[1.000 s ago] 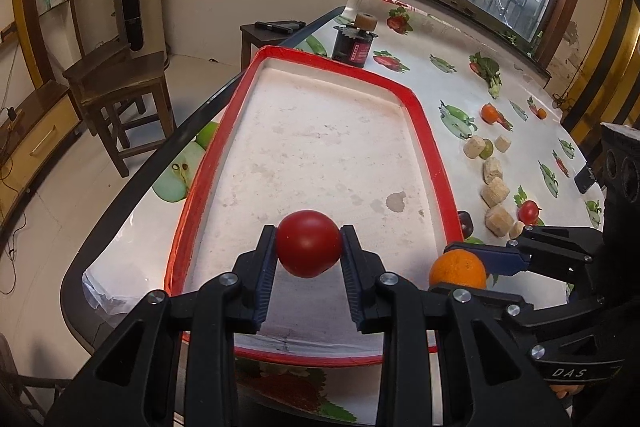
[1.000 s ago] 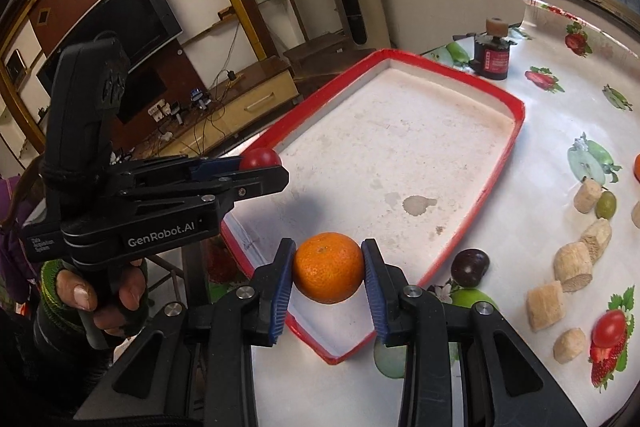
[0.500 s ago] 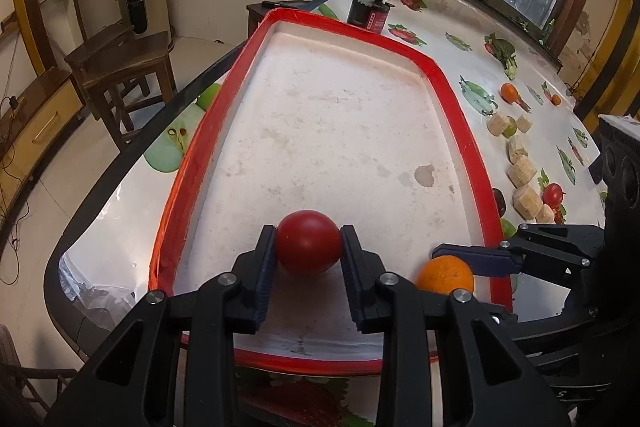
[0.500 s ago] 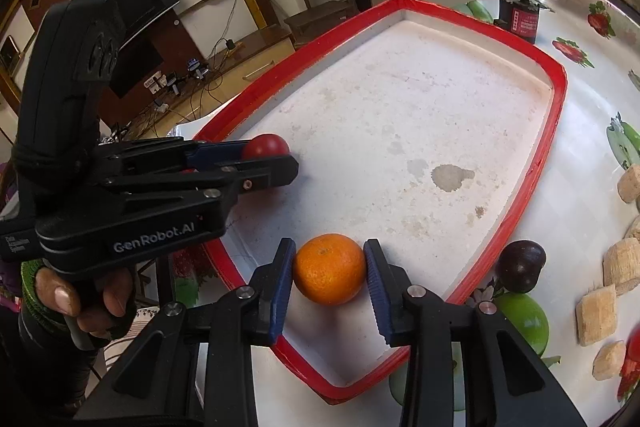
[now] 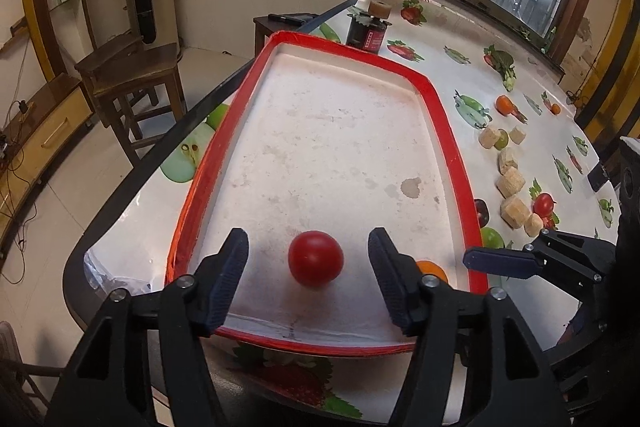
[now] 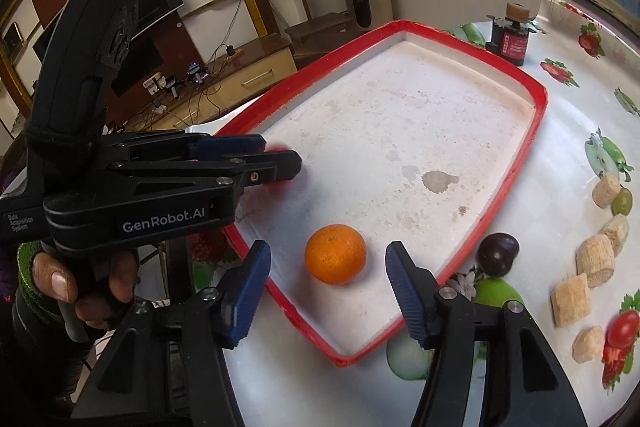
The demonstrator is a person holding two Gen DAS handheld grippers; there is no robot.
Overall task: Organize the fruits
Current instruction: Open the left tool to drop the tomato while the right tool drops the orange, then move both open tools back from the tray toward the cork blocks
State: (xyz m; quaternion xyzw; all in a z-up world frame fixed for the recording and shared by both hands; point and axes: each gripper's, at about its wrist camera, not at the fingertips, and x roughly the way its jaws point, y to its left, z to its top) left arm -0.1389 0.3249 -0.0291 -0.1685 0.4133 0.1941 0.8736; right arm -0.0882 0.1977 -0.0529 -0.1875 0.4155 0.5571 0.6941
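Note:
A red tomato [image 5: 315, 258] lies on the white floor of the red-rimmed tray [image 5: 448, 131], at its near end. My left gripper [image 5: 308, 263] is open, its jaws wide on either side of the tomato and not touching it. An orange [image 6: 335, 253] lies in the tray's near right corner; it also shows in the left wrist view [image 5: 434, 270]. My right gripper [image 6: 328, 283] is open around the orange, apart from it. In the right wrist view the left gripper [image 6: 280, 163] hides most of the tomato.
Outside the tray's right rim [image 6: 532, 131] lie a dark plum [image 6: 498, 253], a green fruit [image 6: 494, 293], a small tomato [image 6: 622, 323], several beige blocks [image 6: 595, 258] and a far orange [image 5: 504, 104]. A dark jar [image 5: 369, 31] stands past the tray. A wooden stool [image 5: 132, 75] stands left of the table.
Both grippers lowered their fruit onto the tray floor and opened. The tomato and the orange now rest free in the tray.

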